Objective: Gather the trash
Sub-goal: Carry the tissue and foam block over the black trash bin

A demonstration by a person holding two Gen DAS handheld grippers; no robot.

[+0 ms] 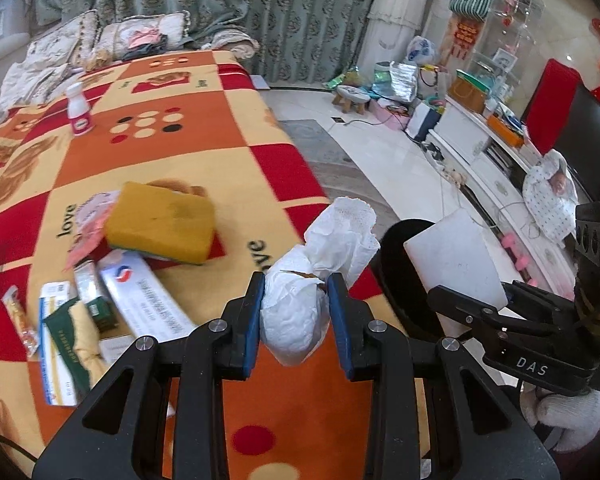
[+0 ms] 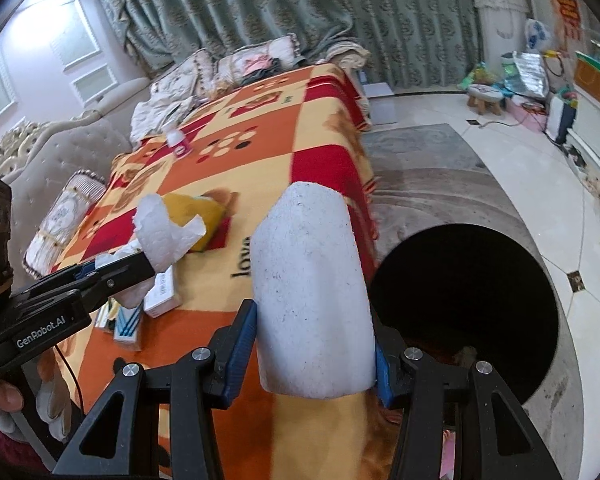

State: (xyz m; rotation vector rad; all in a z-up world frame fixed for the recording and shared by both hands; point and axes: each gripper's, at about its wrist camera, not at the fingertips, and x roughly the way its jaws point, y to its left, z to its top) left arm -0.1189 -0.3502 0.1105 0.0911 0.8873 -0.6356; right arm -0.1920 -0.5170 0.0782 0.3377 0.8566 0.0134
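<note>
My right tongs (image 2: 314, 356) grip a white block (image 2: 310, 296); my left tongs (image 1: 296, 312) pinch a tissue (image 1: 320, 276). The bin (image 2: 468, 316) gapes just right of both, nearer my right.

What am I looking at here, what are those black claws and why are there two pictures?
No robot: a person holds two hand grippers, each with a fisheye camera looking along its fingers. One picture is from the left gripper, clamped on a crumpled tissue. The other is from the right gripper, clamped on a white foam piece. Below is a blanket with a sponge, a bottle and some boxes. The dark bin stands beside it, likely for the trash.
</note>
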